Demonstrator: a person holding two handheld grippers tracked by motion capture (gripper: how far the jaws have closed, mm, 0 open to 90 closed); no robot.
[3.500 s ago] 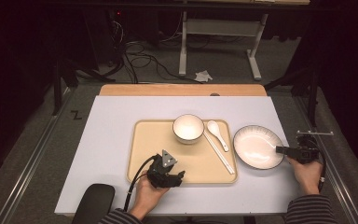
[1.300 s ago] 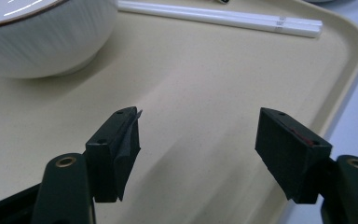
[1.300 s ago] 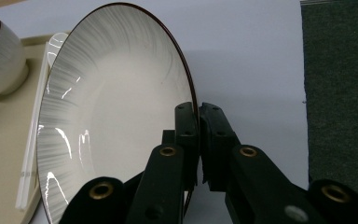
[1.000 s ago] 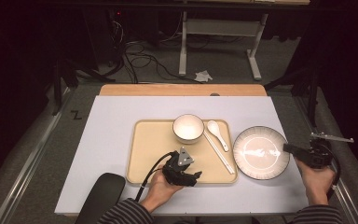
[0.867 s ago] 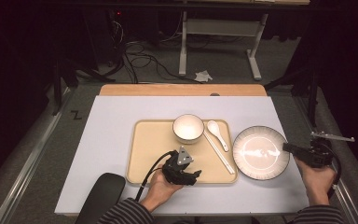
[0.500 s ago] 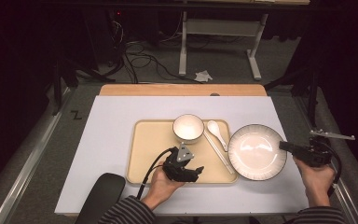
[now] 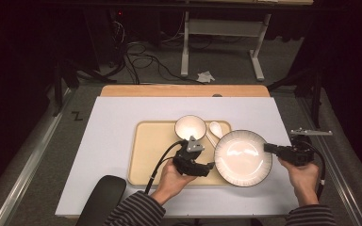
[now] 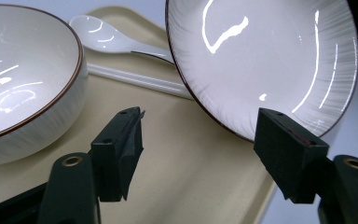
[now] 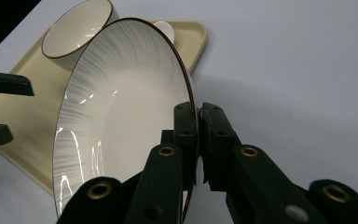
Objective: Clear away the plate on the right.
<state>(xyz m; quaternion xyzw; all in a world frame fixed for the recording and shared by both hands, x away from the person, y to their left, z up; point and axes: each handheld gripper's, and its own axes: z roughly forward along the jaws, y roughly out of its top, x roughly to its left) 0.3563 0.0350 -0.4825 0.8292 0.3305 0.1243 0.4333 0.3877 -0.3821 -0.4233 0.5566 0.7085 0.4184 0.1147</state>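
A white ribbed plate (image 7: 243, 157) with a dark rim hangs over the right end of the beige tray (image 7: 153, 146), its near rim pinched by my right gripper (image 7: 269, 149), which is shut on it (image 9: 198, 114). The plate (image 9: 121, 116) partly covers the white spoon (image 7: 215, 128). A white bowl (image 7: 190, 127) stands on the tray's back part. My left gripper (image 7: 207, 168) rests low over the tray, open, its jaws wide apart with the plate's edge (image 8: 261, 65) just ahead of them and the bowl (image 8: 23, 88) to their left.
The tray lies on a white table top (image 7: 113, 136) with a wooden strip (image 7: 184, 91) along the far edge. A black padded object (image 7: 101, 197) sits at the front left corner. Cables and a desk frame stand on the floor beyond.
The right gripper has carried the plate leftward from the bare table until it overlaps the tray's right end and the spoon. The left gripper has slid right along the tray toward the plate.
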